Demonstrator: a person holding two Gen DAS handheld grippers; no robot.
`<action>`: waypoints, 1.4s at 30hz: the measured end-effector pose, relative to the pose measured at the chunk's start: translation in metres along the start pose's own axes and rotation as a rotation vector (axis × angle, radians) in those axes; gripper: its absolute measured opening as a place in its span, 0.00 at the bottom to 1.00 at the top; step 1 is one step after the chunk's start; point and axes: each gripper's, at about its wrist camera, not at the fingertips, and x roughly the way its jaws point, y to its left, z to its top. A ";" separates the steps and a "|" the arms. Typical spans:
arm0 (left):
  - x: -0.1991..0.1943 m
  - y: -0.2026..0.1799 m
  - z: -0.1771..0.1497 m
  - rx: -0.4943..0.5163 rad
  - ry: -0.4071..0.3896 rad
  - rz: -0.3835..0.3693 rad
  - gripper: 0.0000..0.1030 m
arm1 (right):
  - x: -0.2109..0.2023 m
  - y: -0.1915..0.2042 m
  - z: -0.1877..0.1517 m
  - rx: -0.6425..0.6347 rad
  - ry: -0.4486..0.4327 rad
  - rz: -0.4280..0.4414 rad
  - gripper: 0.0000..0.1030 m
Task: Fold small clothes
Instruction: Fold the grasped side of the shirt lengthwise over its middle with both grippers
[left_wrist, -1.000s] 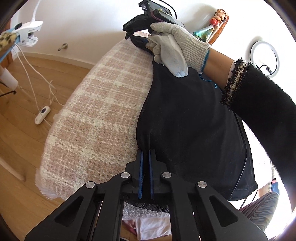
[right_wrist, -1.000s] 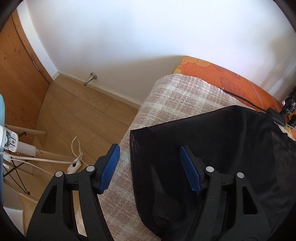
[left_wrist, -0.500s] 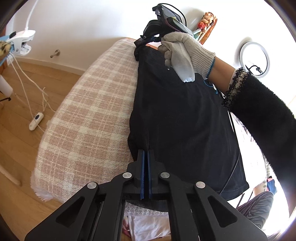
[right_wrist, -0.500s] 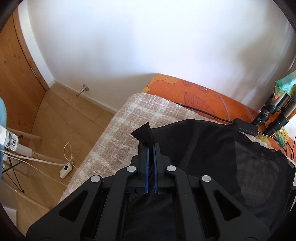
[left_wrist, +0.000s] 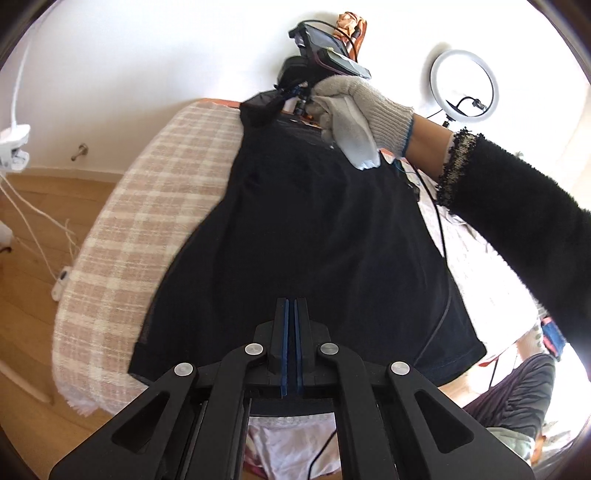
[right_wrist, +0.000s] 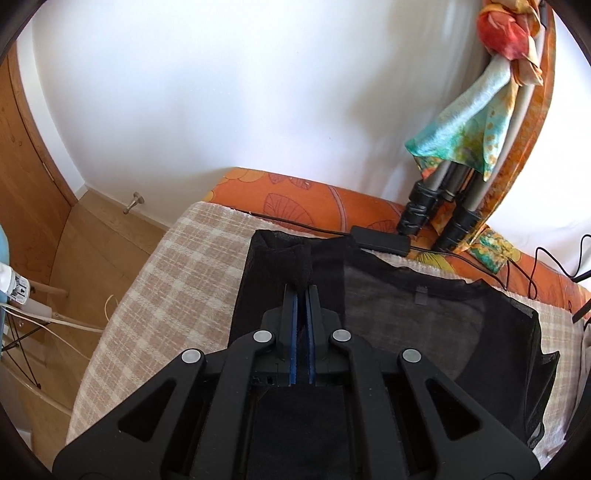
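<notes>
The black mesh garment (left_wrist: 317, 229) lies spread across the checked pink-and-cream blanket (left_wrist: 140, 221), covering most of its right part and stretching from the near edge up to the far end by the wall; in the right wrist view the same garment (right_wrist: 424, 321) shows a folded-over left strip, dark and doubled, beside a thinner single layer through which the blanket's checks show (right_wrist: 159, 295). Beyond the blanket's far edge sits an orange leaf-patterned cover (right_wrist: 314, 199), with a black cable and adapter box (right_wrist: 380, 238) lying across it just past the garment's top hem. The person's right arm in a fuzzy black sleeve (left_wrist: 517, 206) reaches over the garment, and the white-gloved right hand (left_wrist: 354, 107) holds the right gripper (left_wrist: 291, 90) at the garment's far corner. The left gripper (left_wrist: 290, 306) sits at the garment's near hem, its blue-padded fingers drawn together to a narrow slit with dark fabric under and around them. The right gripper (right_wrist: 302, 291) has its pads pressed close, pinching a bunched peak of mesh that rises just above the fingertips at the top of the folded strip.
</notes>
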 end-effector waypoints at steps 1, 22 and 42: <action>-0.001 0.003 0.000 0.019 -0.010 0.038 0.07 | 0.000 -0.002 -0.001 -0.001 -0.002 0.001 0.05; 0.023 0.072 -0.019 -0.090 0.080 0.172 0.01 | 0.022 0.000 -0.010 -0.014 0.023 0.028 0.05; 0.041 -0.031 -0.011 0.074 0.118 -0.106 0.01 | 0.004 -0.045 0.000 0.056 -0.006 0.004 0.05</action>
